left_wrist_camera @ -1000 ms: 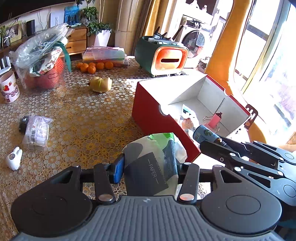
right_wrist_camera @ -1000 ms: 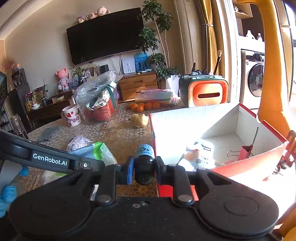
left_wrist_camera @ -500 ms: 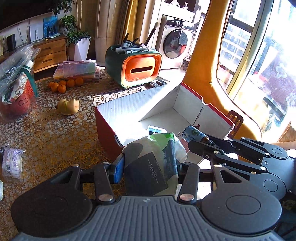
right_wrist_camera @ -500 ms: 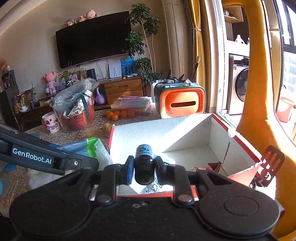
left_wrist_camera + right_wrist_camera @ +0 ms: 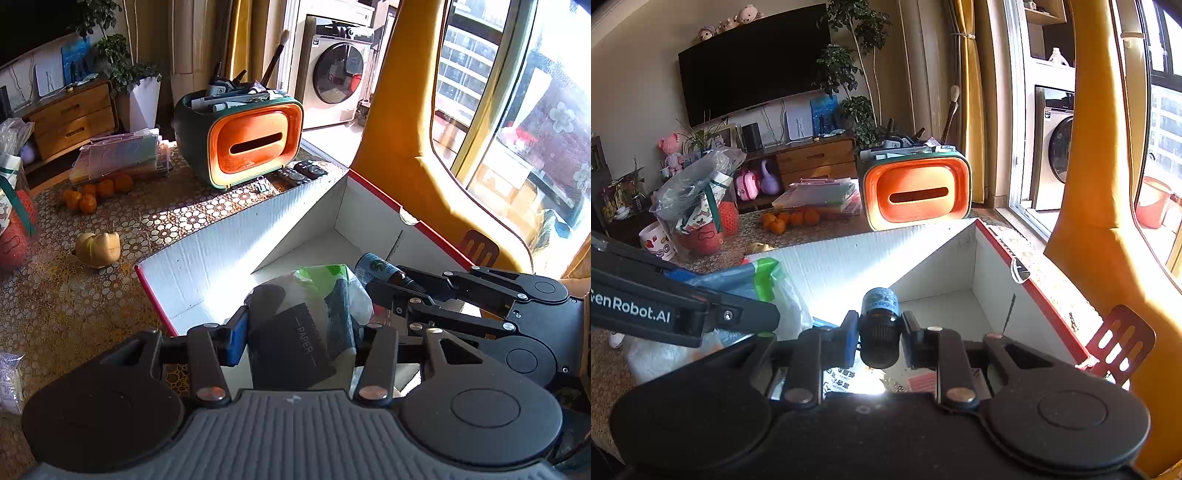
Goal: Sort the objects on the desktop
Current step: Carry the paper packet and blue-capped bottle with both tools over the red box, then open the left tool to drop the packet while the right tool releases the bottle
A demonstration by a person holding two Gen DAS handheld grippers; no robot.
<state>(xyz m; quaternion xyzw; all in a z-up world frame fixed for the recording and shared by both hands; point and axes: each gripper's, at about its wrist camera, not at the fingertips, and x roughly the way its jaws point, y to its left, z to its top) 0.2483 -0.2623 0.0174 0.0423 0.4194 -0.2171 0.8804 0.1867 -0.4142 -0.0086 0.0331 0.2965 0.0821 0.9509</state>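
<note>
Left gripper (image 5: 299,332) pinching tissue pack (image 5: 306,314), right gripper (image 5: 877,332) clamped on small dark bottle (image 5: 880,321), both over near side of red-edged cardboard box (image 5: 207,251); best lower them well inside before letting go, so neither bounces out.

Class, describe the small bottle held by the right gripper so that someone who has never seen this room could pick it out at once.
Find the big open box, white inside with red outer walls. Above its near edge the right gripper grips a small dark bottle by its black cap. Its blue label sets it apart from the tissue pack beside it.
</note>
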